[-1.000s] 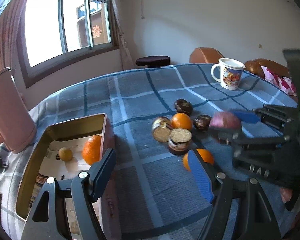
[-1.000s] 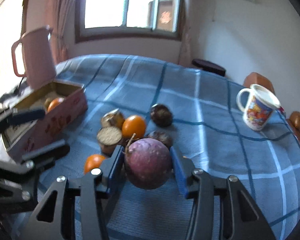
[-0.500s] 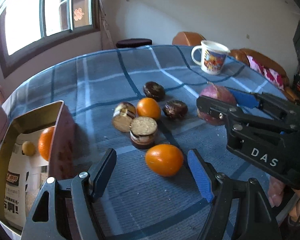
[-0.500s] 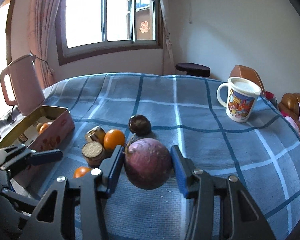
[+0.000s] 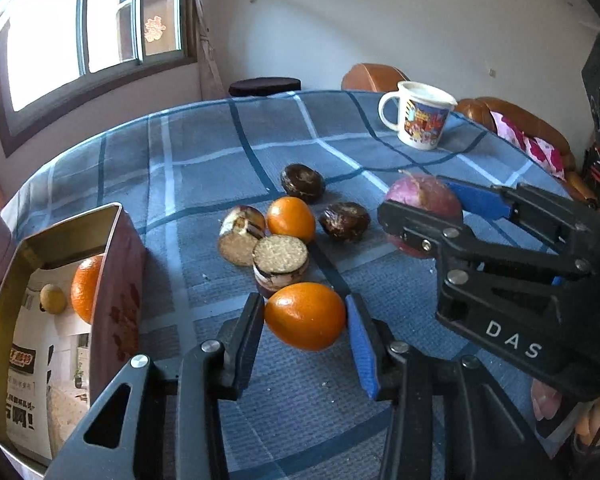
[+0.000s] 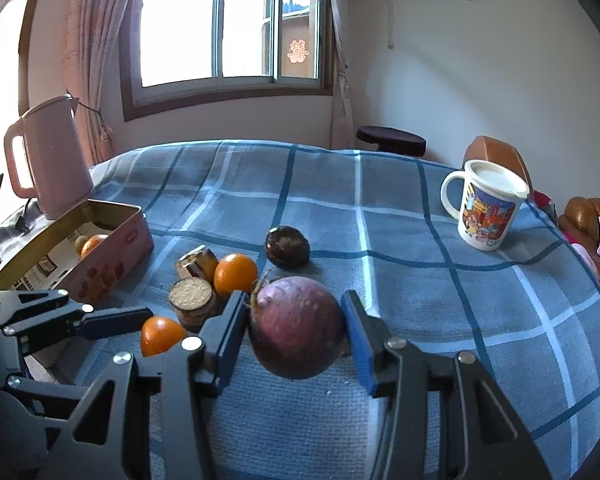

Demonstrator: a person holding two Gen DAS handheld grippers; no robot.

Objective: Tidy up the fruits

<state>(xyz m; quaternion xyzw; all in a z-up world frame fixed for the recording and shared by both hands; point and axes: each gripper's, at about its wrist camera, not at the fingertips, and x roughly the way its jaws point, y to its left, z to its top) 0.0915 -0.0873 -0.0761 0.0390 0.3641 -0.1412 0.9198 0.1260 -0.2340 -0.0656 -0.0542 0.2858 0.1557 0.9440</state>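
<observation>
Now we see our left gripper (image 5: 305, 316), jaws just closed, pressing a smooth glossy orange (image 5: 305, 315) on the checked woven cloth of the counter (image 5: 204, 168). Our right gripper (image 6: 296, 326) clamps one round, matte purple fruit (image 6: 296, 326). Beyond the left jaws lie another orange (image 5: 291, 219), two dark wrinkled fruits and two grainy cut halves; a metal tin (image 5: 112, 280) left of them holds a third orange.

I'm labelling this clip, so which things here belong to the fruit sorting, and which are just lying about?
Part of the job:
- near orange, clamped in the left hand-held gripper
- purple fruit, clamped in the right hand-held gripper
- loose orange
- dark fruits
- tin box, with an orange inside

Lying about:
- mug
- pink kettle
</observation>
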